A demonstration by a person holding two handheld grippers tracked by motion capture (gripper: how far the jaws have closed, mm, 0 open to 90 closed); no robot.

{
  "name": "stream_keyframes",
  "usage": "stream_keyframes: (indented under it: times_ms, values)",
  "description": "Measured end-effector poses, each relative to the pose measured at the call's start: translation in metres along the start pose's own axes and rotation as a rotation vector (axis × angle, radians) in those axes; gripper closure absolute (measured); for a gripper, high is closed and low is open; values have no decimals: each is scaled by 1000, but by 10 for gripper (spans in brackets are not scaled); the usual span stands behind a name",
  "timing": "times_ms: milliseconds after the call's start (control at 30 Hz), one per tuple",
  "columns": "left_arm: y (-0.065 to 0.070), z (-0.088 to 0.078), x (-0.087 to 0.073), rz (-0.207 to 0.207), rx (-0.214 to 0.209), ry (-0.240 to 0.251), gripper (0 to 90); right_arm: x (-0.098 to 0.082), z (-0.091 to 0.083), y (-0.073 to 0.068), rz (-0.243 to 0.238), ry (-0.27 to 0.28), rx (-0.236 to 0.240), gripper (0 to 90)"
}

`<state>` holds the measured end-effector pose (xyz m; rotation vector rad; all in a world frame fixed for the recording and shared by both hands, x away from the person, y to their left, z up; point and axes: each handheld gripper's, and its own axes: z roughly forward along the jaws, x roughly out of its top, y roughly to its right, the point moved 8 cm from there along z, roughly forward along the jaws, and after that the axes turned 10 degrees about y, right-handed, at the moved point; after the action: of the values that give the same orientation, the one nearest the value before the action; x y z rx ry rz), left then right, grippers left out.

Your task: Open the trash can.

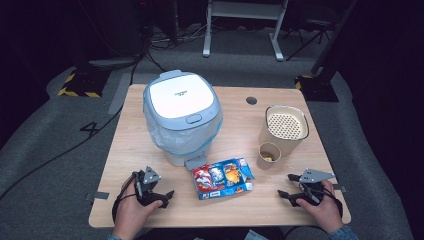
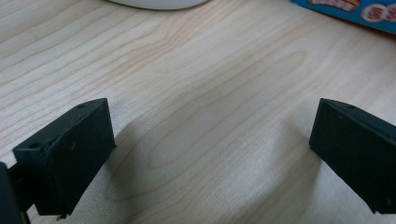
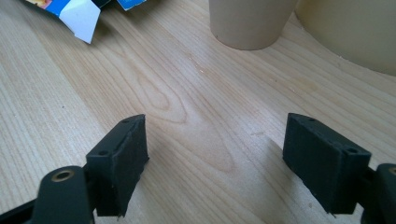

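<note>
Table (image 1: 150, 200): light wood-grain top w/ rounded corners and a round cable hole at the far edge, on grey carpet; dark room behind, white frame legs and floor cables at the back.

Bin (image 1: 182, 117): biggest item, rounded-square, pale blue plastic w/ white lid, thin clear liner bunched around the body, small pedal at its base. Far left-centre of the table.

Container (image 1: 283, 127): cream tapered pot, top insert perforated w/ many small holes, far right. Paper cup (image 1: 269, 155): small, tan, just in front of it, touching or nearly so.

Snack pack (image 1: 222, 177): flat, glossy, blue w/ red and orange print, crumpled, white flap at one corner. Lies centre-front, near the pedal.

Left gripper (image 1: 167, 196): black, resting near the front edge, jaws wide apart, nothing but bare wood between them; pack is to its right, near but apart. Right gripper (image 1: 286, 186): also black, jaws spread, nothing between; pack to its left and well apart, cup just beyond its jaws.
</note>
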<state>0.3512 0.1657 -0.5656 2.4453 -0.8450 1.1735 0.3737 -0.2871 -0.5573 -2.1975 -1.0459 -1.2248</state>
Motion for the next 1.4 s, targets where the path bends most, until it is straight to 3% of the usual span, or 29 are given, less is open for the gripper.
stream_keyframes:
  times_ms: [100, 167, 267, 300, 333, 467, 633, 933, 1067, 1200, 1400]
  values:
    - [0, -1, 0, 14, -23, 6, 12, 0, 0, 0, 0, 0, 0, 221]
    - [1, -4, 4, 25, -39, 60, 288, 0, 0, 0, 0, 0, 0, 221]
    - [2, -6, 5, -2, -22, 51, 401, 0, 0, 0, 0, 0, -1, 221]
    - [3, -10, 6, -10, -22, 28, 559, 0, 0, 0, 1, 1, -2, 221]
    - [5, -12, 7, -28, -25, 20, 593, 0, 0, 0, 1, 0, -3, 221]
    - [10, -25, 20, -28, -30, 49, 681, 0, 0, 0, 1, 1, -4, 221]
    - [18, -41, 32, -20, -71, 65, 880, 0, 0, 0, 1, 1, -4, 221]
    - [27, -68, 63, 12, -94, 117, 900, 0, 0, 0, 2, 1, -4, 221]
    - [33, -77, 73, 7, -123, 115, 899, 0, 0, 0, 1, 1, -4, 221]
    - [38, -87, 87, 32, -126, 127, 899, 0, 0, 0, 1, 1, -4, 221]
    - [42, -104, 114, 32, -171, 200, 897, 0, 0, 0, 1, 1, -4, 221]
